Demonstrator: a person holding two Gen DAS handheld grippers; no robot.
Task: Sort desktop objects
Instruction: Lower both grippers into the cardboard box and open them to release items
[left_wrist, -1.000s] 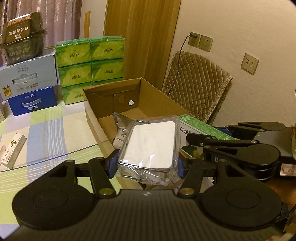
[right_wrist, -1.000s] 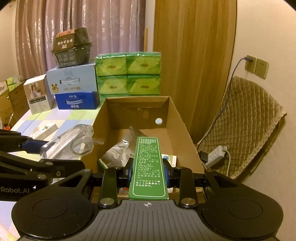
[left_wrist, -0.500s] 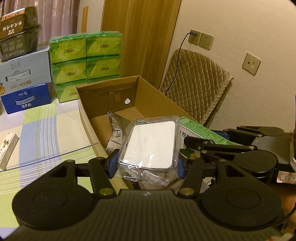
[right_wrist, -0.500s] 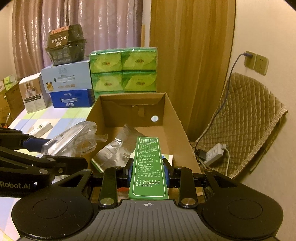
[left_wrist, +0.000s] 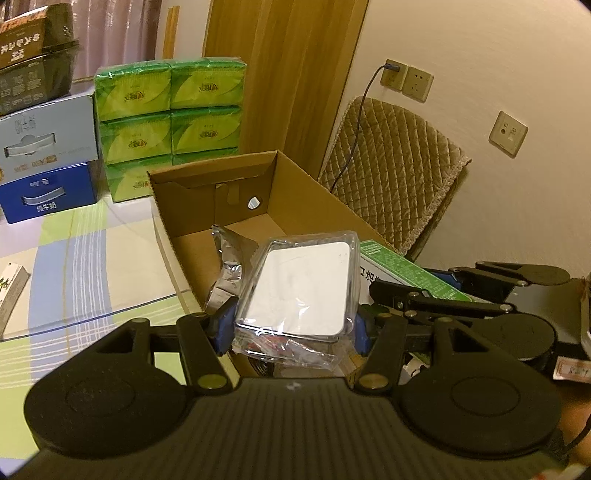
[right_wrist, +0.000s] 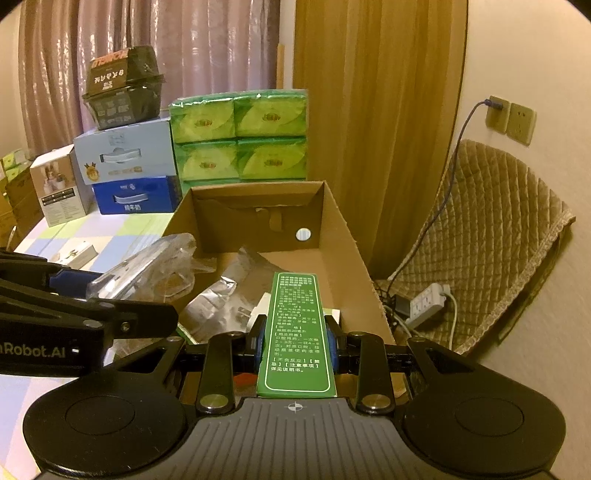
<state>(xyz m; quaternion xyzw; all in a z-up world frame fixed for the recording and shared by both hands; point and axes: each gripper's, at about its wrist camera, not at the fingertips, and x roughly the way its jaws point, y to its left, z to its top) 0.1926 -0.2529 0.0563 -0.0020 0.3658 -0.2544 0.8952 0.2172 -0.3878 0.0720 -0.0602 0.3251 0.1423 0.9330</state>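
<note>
Over the near end of the open cardboard box (left_wrist: 306, 206), both grippers hang side by side, each loaded. On the left, the left gripper (left_wrist: 293, 328) has its jaws closed onto a flat white item sealed in clear plastic wrap (left_wrist: 303, 291), blue pads pressing both sides, the packet tilted up above the box's near-left corner. Under it, inside the box, lies a crumpled silver foil pouch (right_wrist: 225, 295). To the right, the right gripper (right_wrist: 295, 343) is clamped narrow on a long green box (right_wrist: 297, 332) printed with white text, which points forward over the box's near edge. Behind the box stand stacked green tissue packs (right_wrist: 240, 136), with blue and grey cartons to their left on the checked tablecloth (left_wrist: 74, 251).
</note>
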